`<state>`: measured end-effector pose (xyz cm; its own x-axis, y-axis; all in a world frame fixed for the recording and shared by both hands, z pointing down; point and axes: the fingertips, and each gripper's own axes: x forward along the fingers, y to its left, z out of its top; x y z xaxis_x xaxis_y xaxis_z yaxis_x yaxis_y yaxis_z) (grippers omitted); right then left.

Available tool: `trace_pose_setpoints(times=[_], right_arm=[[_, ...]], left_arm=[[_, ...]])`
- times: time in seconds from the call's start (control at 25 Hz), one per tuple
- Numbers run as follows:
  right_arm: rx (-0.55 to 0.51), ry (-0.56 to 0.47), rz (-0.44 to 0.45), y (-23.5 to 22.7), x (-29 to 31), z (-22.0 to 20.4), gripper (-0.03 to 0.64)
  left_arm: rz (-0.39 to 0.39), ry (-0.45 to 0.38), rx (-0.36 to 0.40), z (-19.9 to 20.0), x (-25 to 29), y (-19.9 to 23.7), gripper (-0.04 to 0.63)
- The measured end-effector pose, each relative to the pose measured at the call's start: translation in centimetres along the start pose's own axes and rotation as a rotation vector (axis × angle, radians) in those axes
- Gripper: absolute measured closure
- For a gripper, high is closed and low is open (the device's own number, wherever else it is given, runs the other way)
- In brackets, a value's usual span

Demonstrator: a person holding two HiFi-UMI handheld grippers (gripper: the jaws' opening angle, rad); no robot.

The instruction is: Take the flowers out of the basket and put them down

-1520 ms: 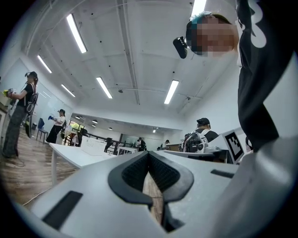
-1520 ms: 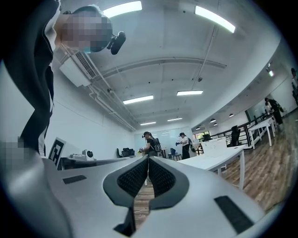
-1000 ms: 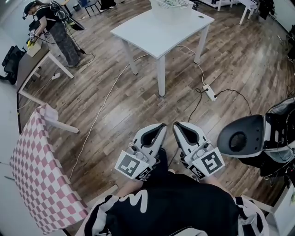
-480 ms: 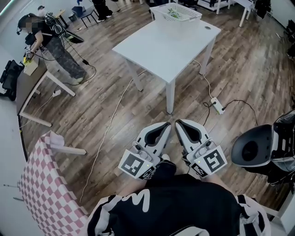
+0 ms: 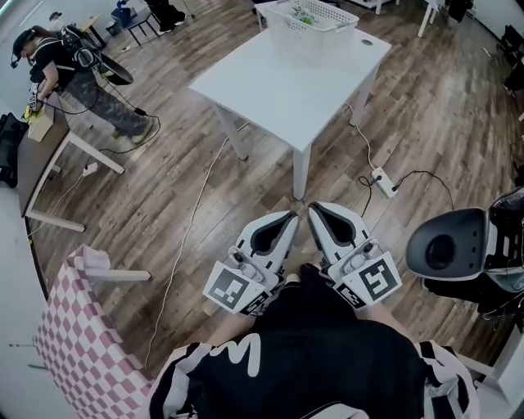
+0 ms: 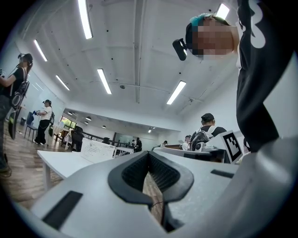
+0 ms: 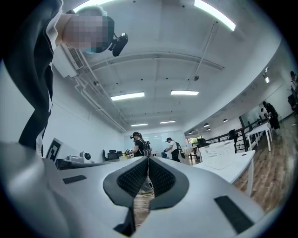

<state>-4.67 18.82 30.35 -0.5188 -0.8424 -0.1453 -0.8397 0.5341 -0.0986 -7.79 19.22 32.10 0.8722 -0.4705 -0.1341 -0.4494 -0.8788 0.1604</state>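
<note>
Nearest us, the left gripper (image 5: 286,223) and the right gripper (image 5: 318,214) sit side by side, low in front of our body, both sets of fingers clenched on nothing. Beyond them, across the wooden floor (image 5: 188,188), the white worktop (image 5: 278,82) has drawn closer than a second ago. At its far end the basket (image 5: 304,37) now shows whole, the flowers (image 5: 306,14) inside. We judge this is the approach; no reach has begun.
</note>
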Motion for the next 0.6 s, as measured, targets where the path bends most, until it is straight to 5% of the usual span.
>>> trace_pose_setpoints(times=[0.6], right_arm=[[-0.032, -0.015, -0.025, -3.7, 2.5, 1.1, 0.598]], left_arm=[[-0.054, 0.005, 0.013, 0.3, 4.7, 3.0, 0.592]])
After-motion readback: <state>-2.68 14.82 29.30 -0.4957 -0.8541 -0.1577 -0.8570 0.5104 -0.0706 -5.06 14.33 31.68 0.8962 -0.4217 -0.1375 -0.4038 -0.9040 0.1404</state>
